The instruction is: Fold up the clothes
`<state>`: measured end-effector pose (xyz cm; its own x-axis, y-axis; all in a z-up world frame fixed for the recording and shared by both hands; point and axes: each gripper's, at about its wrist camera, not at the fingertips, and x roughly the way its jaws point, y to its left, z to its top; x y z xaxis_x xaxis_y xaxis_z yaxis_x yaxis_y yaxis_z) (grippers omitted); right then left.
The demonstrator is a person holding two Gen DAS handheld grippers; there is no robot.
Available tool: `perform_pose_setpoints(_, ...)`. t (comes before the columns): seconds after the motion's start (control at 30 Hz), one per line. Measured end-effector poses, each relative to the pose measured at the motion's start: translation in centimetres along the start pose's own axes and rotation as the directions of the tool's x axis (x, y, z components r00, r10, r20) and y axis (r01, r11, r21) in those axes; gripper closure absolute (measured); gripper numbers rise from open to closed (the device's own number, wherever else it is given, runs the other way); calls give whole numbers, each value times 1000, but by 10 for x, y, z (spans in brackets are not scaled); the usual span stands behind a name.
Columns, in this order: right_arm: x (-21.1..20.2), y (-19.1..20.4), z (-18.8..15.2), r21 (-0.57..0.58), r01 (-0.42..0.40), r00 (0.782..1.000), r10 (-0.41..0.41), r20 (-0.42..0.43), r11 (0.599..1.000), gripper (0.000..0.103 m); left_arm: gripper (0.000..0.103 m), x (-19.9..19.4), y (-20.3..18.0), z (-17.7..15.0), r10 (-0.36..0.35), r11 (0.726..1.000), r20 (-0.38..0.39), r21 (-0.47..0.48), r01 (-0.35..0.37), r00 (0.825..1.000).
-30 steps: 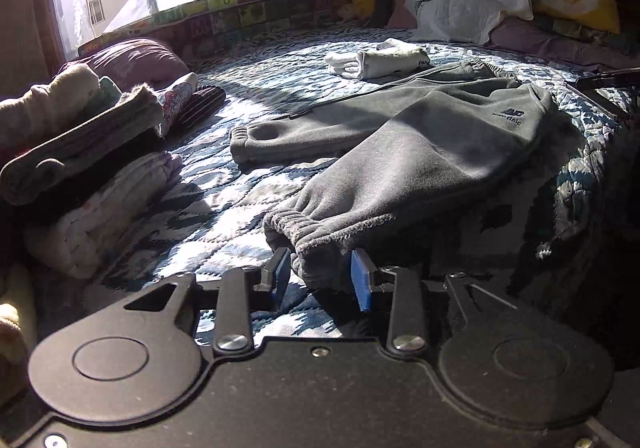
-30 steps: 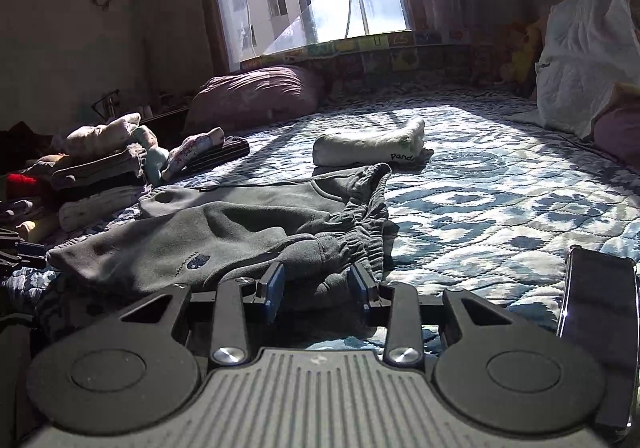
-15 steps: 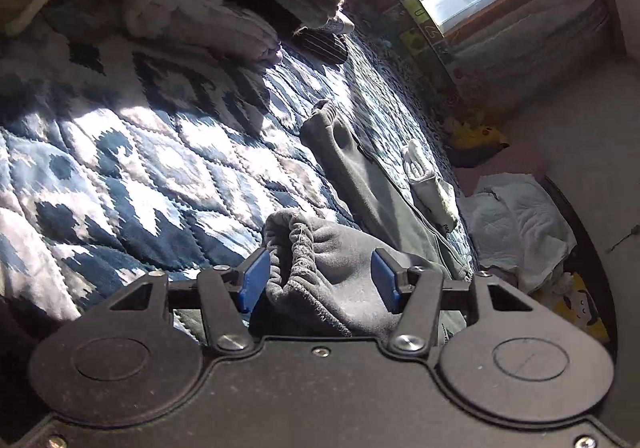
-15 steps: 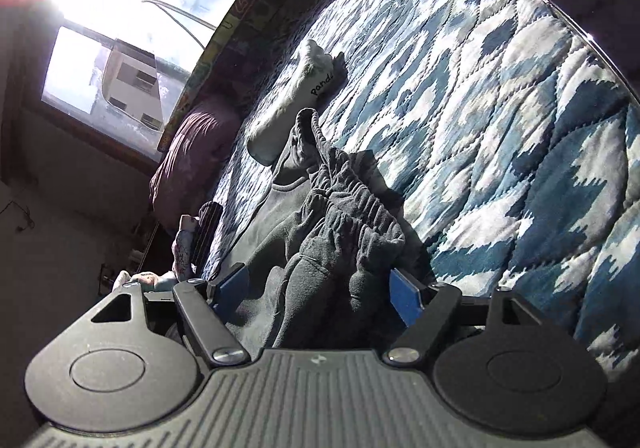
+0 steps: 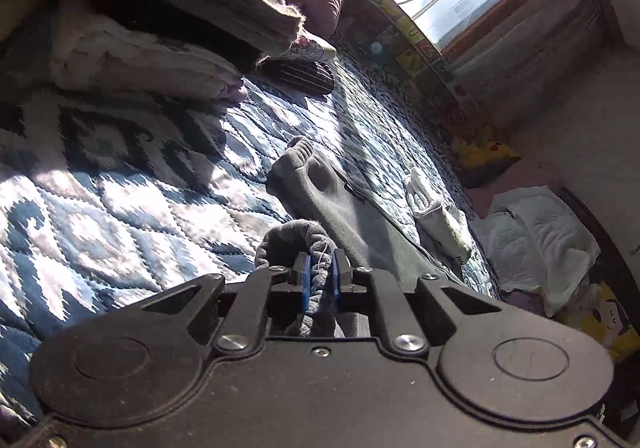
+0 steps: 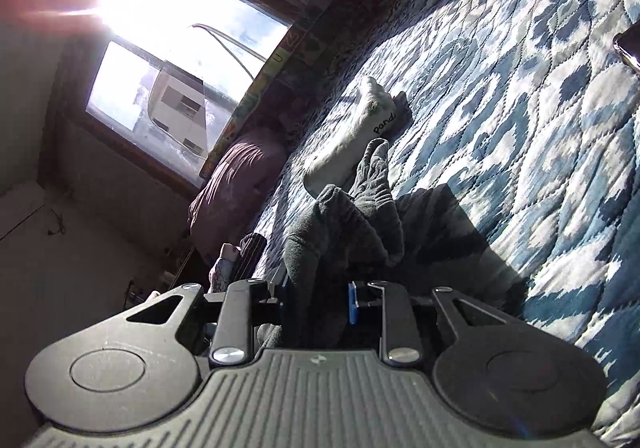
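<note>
While both views sit tilted, we see the grey sweatpants [image 5: 352, 224] lying on the blue patterned quilt [image 5: 120, 200], dark fleece, one leg stretched flat toward 12 o'clock with its ribbed cuff up near the middle of the left wrist view. Our left gripper [image 5: 319, 280] has its blue pads pressed tight on the other ribbed cuff, which bulges up in a loop just above the fingers. Our right gripper [image 6: 318, 302] pinches the bunched elastic waistband end, fabric filling the gap between the pads and rising in folds toward 12 o'clock; the left pad there is mostly covered by cloth. We can't make out the pants' middle section, since both gripper bodies cut off the lower part of each view, and a hard shadow at 3 o'clock of the waistband hides its edge. A folded white garment [image 6: 352, 140] lies just beyond the waistband, touching or nearly so, can't tell. Stacked folded clothes [image 5: 160, 28] sit at 10 o'clock in the left view, well apart from the cuff. A dark phone-like slab [image 6: 630, 44] is cut by the frame at 3 o'clock in the right view. Open quilt spreads at 9 o'clock of the left gripper and at 2 o'clock of the right one; window [image 6: 176, 88] glare washes out the far side.
</note>
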<state>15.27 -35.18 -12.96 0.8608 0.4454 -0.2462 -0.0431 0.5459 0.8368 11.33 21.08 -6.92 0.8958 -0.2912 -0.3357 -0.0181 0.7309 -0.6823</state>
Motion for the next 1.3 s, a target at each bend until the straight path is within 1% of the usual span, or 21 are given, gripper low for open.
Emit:
perform_pose_setpoints(0.03, -3, 0, 1, -5, -3, 1000, 3, -7, 1000, 76, 96, -11, -5, 5, -22, 999, 75, 43, 19, 997)
perform_pose_setpoints(0.1, -7, -3, 1, -10, 22, 999, -23, -43, 1000, 76, 95, -16, -4, 8, -20, 997, 98, 82, 12, 995)
perform_pose_setpoints(0.13, -6, -10, -3, -7, 85, 992, -86, -97, 996, 76, 95, -6, 0, 3, 46, 992, 13, 113, -48, 999)
perform_pose_setpoints(0.2, -4, -20, -10, -21, 187, 964, -187, -187, 982, 75, 95, 13, 8, -11, 190, 967, -146, 200, -159, 971)
perform_pose_setpoints(0.3, -5, -15, -14, -107, 209, 950, -227, -213, 972, 74, 91, 10, 35, -33, 212, 973, -209, 140, -185, 955)
perform_pose_setpoints(0.33, -6, -13, -16, -138, 214, 947, -240, -212, 967, 72, 87, 4, 42, -35, 190, 980, -208, 90, -175, 959)
perform_pose_setpoints(0.4, -17, -14, -20, -143, 204, 953, -230, -198, 968, 66, 53, -6, 51, -38, 161, 987, -198, 12, -162, 967)
perform_pose_setpoints(0.43, -20, -15, -22, -135, 198, 956, -222, -193, 971, 62, 48, -9, 52, -38, 169, 985, -194, 8, -171, 966)
perform_pose_setpoints(0.63, -8, -17, -21, -62, 163, 973, -171, -152, 985, 42, 49, -2, 37, -50, 183, 980, -244, -28, -195, 952)
perform_pose_setpoints(0.67, -4, -15, -22, -65, 154, 976, -162, -145, 986, 37, 58, 0, 30, -54, 217, 975, -235, 10, -221, 947)
perform_pose_setpoints(0.7, -2, -11, -23, -89, 158, 976, -170, -137, 983, 38, 75, 2, 25, -55, 248, 969, -227, 60, -241, 942)
perform_pose_setpoints(0.77, 1, -1, -26, -207, 239, 953, -270, -139, 949, 71, 75, -7, 17, -52, 247, 967, -177, 102, -232, 953)
perform_pose_setpoints(0.83, -6, 1, -28, -239, 261, 941, -302, -152, 935, 71, 75, -22, 16, -46, 204, 978, -133, 67, -197, 970)
perform_pose_setpoints(0.87, -8, 2, -30, -264, 270, 934, -319, -162, 926, 71, 75, -23, 17, -46, 223, 974, -152, 72, -215, 963)
perform_pose_setpoints(0.97, -13, 9, -35, -354, 282, 925, -351, -147, 892, 65, 71, -9, 23, -56, 324, 942, -248, 170, -288, 913)
perform_pose_setpoints(1.0, -17, 11, -36, -373, 290, 923, -360, -134, 881, 64, 62, -14, 23, -56, 330, 939, -221, 178, -295, 918)
perform_pose_setpoints(1.07, -29, 17, -37, -403, 309, 926, -370, -80, 861, 47, 52, -27, 20, -55, 332, 935, -153, 184, -303, 931)
perform_pose_setpoints(1.1, -36, 21, -38, -422, 322, 927, -372, -40, 848, 45, 52, -32, 13, -54, 340, 925, -110, 219, -311, 934)
perform_pose_setpoints(1.17, -43, 40, -46, -523, 345, 929, -364, 70, 779, 45, 52, -43, -2, -54, 350, 897, -22, 295, -329, 936)
perform_pose_setpoints(1.23, -47, 60, -56, -629, 360, 929, -328, 172, 689, 45, 52, -42, -19, -56, 301, 892, -3, 354, -280, 954)
perform_pose_setpoints(1.3, -42, 79, -70, -732, 286, 956, -240, 171, 618, 45, 53, -30, -37, -62, 257, 885, -21, 408, -227, 966)
